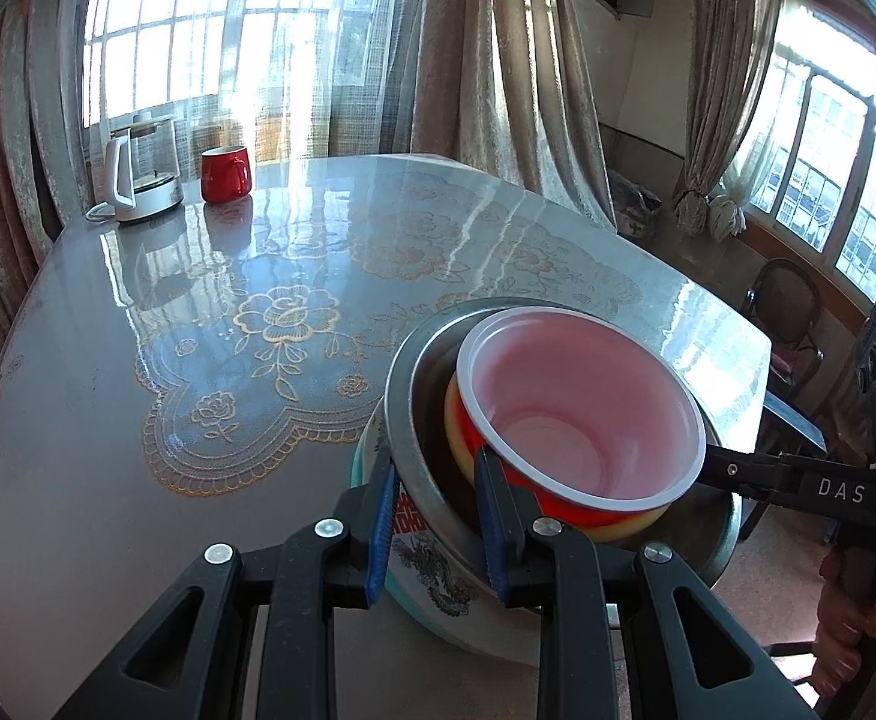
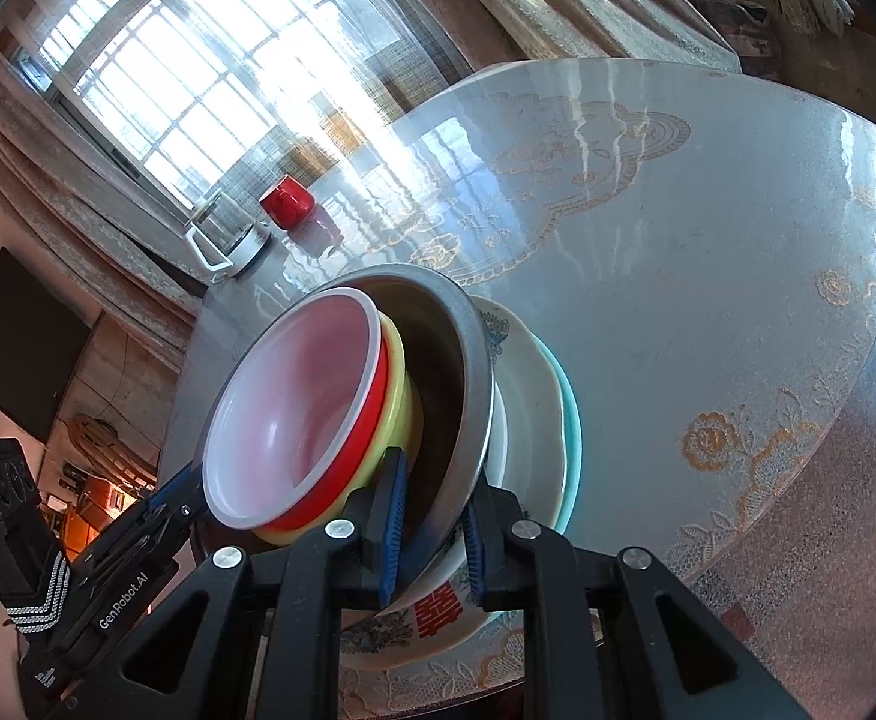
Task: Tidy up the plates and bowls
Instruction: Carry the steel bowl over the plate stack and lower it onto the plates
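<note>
Near the table (image 1: 108, 420) edge closest to the cameras, a nested stack was seen: red bowl (image 1: 582, 408) in yellow bowl (image 1: 456, 420), both in a steel bowl (image 1: 414, 396), on a patterned plate (image 1: 438, 582) over a teal plate (image 2: 571, 420). The left gripper (image 1: 438, 516) was clamped narrowly on the steel bowl's rim; the right gripper (image 2: 432, 528) likewise on the opposite rim. Judged step: setting the stack down. Next, both rims would need releasing once the stack sat flat.

Left gripper (image 1: 435, 516) angled downward, fingers (image 1: 381, 525) closed on the metal bowl (image 1: 414, 396) rim, right gripper (image 2: 432, 531) angled downward, fingers (image 2: 391, 516) clamped on the same rim at the opposite side, a hand (image 1: 858, 618) on the right gripper's handle.
</note>
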Action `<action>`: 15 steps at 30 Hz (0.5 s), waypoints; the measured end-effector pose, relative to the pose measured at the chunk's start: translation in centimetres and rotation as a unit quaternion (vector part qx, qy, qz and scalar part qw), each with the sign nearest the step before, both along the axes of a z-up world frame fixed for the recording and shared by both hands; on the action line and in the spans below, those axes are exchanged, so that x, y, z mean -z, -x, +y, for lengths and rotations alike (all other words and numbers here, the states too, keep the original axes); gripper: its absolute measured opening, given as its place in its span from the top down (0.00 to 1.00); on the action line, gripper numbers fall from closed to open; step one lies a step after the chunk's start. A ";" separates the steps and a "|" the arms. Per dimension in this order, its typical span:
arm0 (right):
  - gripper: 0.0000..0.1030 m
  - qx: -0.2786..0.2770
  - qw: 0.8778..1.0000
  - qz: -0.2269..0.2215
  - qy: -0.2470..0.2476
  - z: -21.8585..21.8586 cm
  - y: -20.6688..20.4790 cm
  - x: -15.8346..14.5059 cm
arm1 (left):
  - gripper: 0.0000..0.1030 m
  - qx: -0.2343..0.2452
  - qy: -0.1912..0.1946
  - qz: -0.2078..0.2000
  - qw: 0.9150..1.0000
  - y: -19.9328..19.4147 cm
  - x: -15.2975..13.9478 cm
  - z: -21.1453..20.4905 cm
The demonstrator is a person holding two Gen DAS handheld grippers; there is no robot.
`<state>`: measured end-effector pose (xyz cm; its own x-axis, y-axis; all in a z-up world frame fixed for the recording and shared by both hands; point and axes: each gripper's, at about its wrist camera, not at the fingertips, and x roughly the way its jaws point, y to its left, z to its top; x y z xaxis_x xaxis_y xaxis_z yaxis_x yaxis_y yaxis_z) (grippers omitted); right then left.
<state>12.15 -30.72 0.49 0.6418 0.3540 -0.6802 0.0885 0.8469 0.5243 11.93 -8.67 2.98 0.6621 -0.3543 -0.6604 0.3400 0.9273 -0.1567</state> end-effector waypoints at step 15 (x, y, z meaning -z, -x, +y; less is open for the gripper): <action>0.81 0.001 1.000 0.007 0.001 0.3 -0.4 0.5 | 0.75 -0.003 -0.002 0.006 1.000 -0.1 0.5 0.0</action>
